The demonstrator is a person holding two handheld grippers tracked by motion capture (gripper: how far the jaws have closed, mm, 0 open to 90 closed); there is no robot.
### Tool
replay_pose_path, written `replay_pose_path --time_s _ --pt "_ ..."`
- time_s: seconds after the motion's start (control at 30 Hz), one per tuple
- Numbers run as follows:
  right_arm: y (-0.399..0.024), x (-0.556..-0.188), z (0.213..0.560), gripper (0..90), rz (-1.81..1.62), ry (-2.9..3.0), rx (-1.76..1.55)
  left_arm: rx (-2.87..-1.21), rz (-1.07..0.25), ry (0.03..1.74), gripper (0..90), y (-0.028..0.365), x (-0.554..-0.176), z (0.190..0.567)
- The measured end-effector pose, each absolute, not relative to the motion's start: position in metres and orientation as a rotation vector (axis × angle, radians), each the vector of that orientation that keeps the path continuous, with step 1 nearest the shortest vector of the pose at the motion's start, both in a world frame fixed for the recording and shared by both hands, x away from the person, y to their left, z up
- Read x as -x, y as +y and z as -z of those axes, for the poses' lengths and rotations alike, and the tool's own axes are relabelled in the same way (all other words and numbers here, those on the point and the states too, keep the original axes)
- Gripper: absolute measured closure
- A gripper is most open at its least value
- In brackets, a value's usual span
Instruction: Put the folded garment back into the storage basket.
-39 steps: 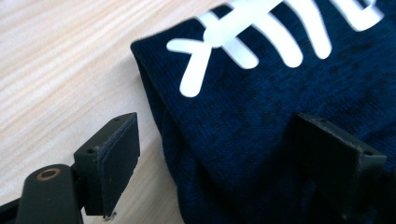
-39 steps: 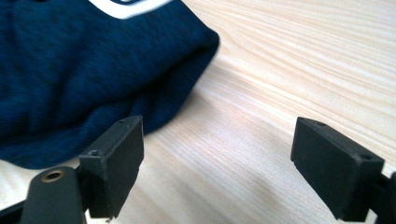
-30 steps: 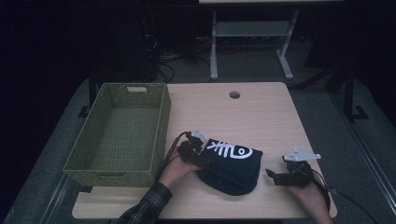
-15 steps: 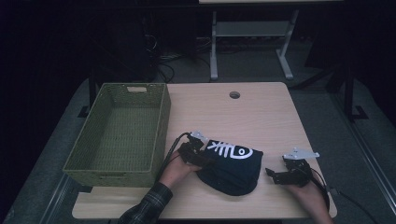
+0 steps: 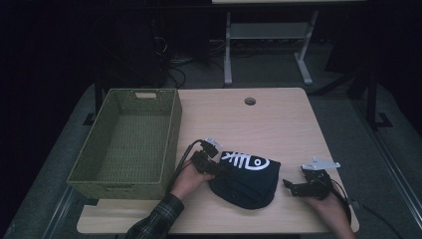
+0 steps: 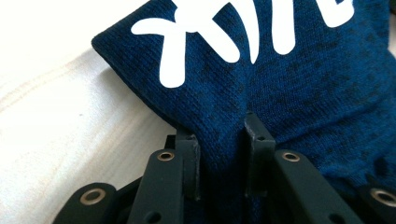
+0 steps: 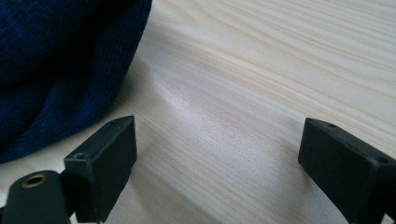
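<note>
A dark blue knit hat [image 5: 246, 179] with a white fish-bone print lies on the wooden table [image 5: 278, 124], near its front edge. My left gripper [image 5: 219, 170] is at the hat's left edge. In the left gripper view the jaws have just been closing, and my left gripper [image 6: 219, 135] pinches a bunched fold of the hat [image 6: 289, 84] between its pads. My right gripper [image 5: 287, 185] rests on the table just right of the hat. Its jaws stand wide apart in the right gripper view [image 7: 219, 144], with bare wood between them and the hat [image 7: 60, 70] off to the left.
A green woven basket [image 5: 174, 134] stands empty along the table's left side, close to my left hand. A round cable hole [image 5: 250, 101] sits near the far edge. A grey stand [image 5: 268, 35] is on the floor beyond the table.
The left gripper's jaws have drawn together on the hat's left edge. Both hands and the hat stay where they were.
</note>
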State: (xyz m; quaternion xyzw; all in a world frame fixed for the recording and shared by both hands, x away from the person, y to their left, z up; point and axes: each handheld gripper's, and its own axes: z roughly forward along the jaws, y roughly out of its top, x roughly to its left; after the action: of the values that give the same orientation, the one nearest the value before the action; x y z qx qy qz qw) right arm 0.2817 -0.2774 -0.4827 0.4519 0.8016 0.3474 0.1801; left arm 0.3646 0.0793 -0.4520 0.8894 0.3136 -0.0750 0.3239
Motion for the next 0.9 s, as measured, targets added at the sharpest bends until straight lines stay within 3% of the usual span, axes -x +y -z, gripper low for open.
replay_pose_path --time_s 0.9 --pt "-0.277 -0.282 0.483 11.3 -0.982 2.266 -1.283 -2.425 0.111 0.735 73.4 0.075 -0.353 0.374"
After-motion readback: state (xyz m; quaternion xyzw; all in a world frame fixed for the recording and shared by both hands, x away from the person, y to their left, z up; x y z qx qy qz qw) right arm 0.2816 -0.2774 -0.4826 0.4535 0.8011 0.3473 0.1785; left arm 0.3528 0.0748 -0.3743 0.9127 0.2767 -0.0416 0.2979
